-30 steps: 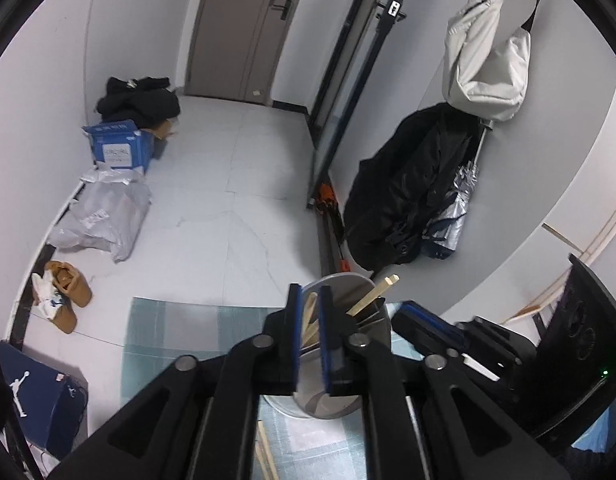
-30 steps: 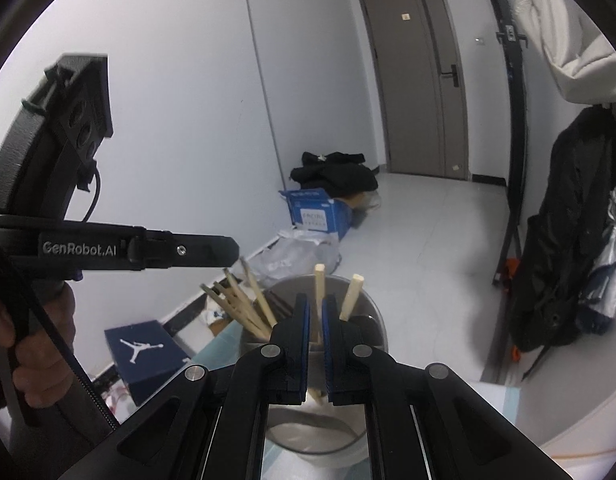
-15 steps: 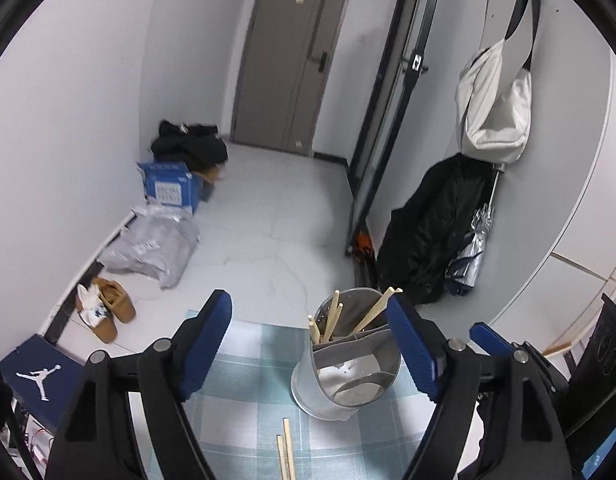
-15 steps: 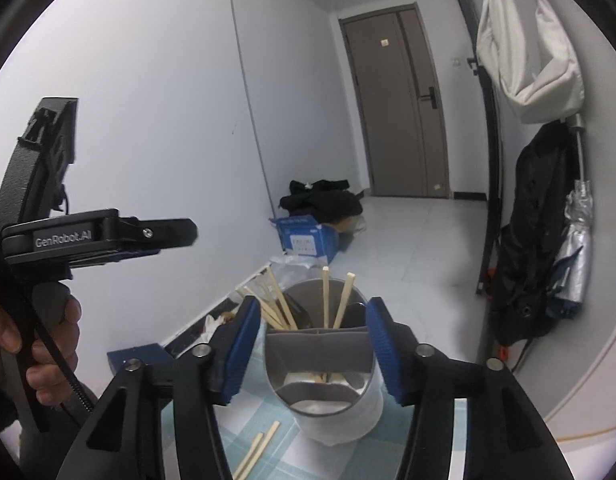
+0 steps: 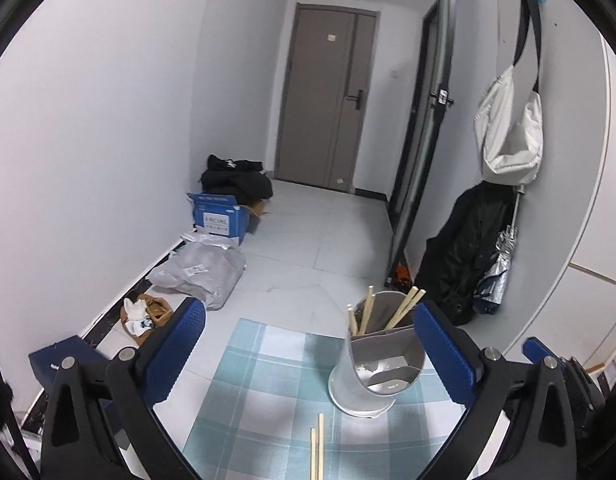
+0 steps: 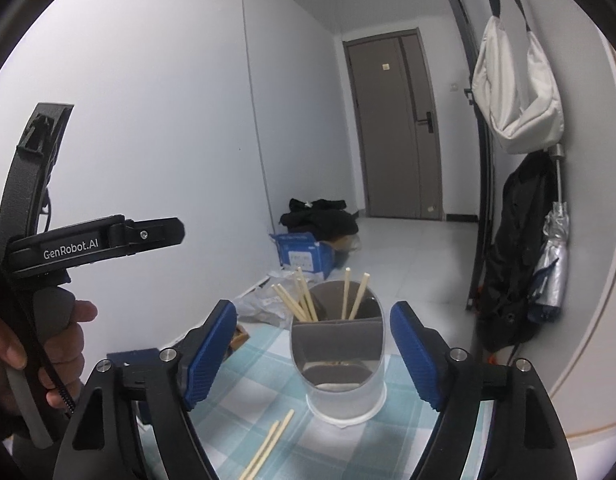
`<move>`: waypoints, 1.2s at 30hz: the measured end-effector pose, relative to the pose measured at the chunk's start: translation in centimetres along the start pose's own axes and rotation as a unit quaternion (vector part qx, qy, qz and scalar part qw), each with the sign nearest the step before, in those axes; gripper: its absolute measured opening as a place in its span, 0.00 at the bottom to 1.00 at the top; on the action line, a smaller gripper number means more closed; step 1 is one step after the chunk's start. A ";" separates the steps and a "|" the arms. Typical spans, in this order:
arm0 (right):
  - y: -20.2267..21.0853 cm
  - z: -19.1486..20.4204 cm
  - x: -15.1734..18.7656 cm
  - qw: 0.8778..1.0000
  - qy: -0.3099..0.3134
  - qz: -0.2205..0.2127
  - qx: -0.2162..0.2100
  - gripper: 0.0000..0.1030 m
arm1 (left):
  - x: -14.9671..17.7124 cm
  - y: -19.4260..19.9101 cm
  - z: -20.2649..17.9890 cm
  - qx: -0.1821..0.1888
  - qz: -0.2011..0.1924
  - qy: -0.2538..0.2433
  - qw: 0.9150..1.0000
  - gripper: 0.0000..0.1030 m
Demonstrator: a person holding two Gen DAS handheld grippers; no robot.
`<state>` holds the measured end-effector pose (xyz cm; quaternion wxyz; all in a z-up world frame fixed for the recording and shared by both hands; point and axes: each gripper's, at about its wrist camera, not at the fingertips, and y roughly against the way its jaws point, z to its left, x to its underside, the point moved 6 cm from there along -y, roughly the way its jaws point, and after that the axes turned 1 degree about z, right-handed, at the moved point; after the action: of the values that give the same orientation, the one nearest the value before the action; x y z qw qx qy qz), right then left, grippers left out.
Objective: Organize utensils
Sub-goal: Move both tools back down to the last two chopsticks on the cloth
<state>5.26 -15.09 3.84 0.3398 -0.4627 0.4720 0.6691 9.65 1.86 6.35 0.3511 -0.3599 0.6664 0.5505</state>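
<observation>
I see two loose chopsticks (image 6: 267,448) before the holder (image 6: 340,360); both my left gripper (image 5: 320,354) and right gripper (image 6: 312,356) are opening, empty.

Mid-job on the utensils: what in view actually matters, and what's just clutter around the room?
Job:
- utensil holder with chopsticks standing in its back compartments
- loose chopsticks on the checked mat

Clutter:
- blue box
- grey plastic bag
- black coat
- white bag
- umbrella
</observation>
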 end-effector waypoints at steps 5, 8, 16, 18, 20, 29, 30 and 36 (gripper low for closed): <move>1.1 0.8 0.7 1.000 -0.002 -0.006 0.001 0.83 | 1.5 0.6 1.4 -0.014 -0.009 0.013 1.000 0.99; 1.0 1.4 1.8 1.000 0.002 0.001 0.003 0.84 | 2.5 0.5 2.2 -0.022 -0.009 0.020 1.000 0.99; -0.3 2.2 5.2 0.999 -0.003 0.035 0.009 0.85 | 5.2 -0.5 3.4 -0.032 0.005 0.021 0.999 0.99; -0.8 2.2 6.1 0.999 -0.006 0.045 0.010 0.85 | 5.8 -0.8 3.6 -0.034 0.005 0.020 0.999 0.99; -1.3 2.2 6.9 0.998 -0.004 0.055 0.013 0.85 | 6.3 -1.1 3.9 -0.036 0.009 0.021 0.999 0.99; -4.2 2.2 10.7 0.992 -0.011 0.121 0.011 0.85 | 10.2 -3.4 6.2 -0.039 0.066 0.051 0.996 0.99; -4.5 2.2 11.2 0.991 -0.015 0.130 0.011 0.85 | 10.5 -3.8 6.4 -0.037 0.076 0.058 0.995 0.99; -7.0 2.4 14.5 0.981 -0.025 0.189 0.015 0.85 | 11.2 -4.8 7.8 -0.040 0.100 0.078 0.991 0.99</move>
<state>5.85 -10.28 -11.73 0.2257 -0.3429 0.5525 0.7254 8.82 7.84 -6.81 0.2266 -0.3467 0.7021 0.5792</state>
